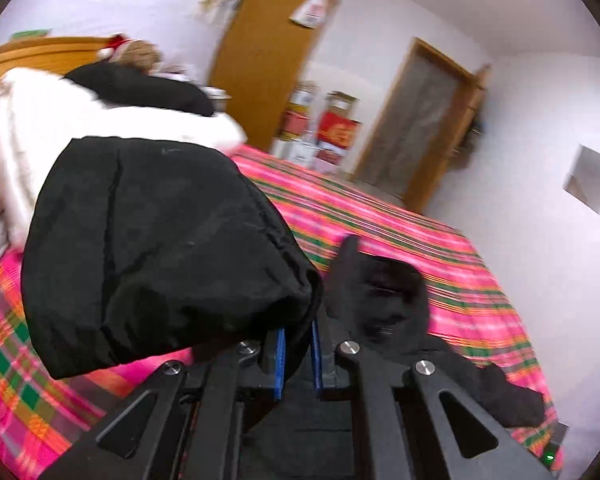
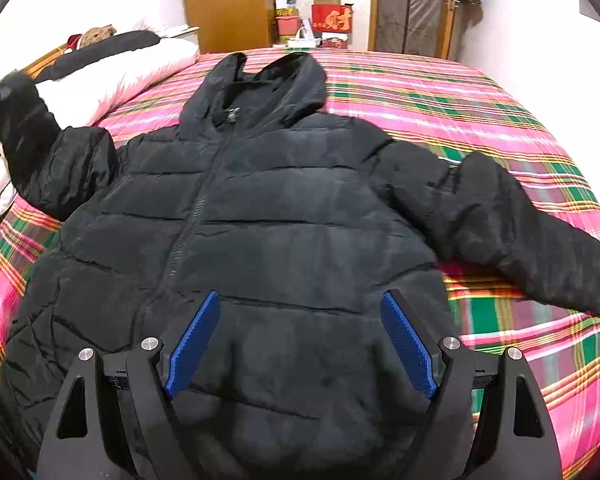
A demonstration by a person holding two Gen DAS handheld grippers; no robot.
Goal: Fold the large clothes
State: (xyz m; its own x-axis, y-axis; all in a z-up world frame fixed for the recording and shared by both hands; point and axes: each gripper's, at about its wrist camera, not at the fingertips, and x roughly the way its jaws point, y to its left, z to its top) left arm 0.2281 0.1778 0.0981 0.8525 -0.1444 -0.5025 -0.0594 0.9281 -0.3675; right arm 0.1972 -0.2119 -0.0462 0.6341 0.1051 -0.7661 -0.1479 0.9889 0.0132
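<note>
Right wrist view: jacket (image 2: 260, 208) lies hood-far on the bed (image 2: 480, 92), right gripper (image 2: 300, 340) wide, left gripper (image 1: 298, 344) pinching its sleeve (image 1: 152, 248).

Only one readable sign: a large gold Chinese character 财 on the red box (image 2: 332, 18) by the far wall, seen from the right wrist. Same red box (image 1: 337, 128) from the left wrist, gold print blurred beyond reading. Nothing else legible.
</note>
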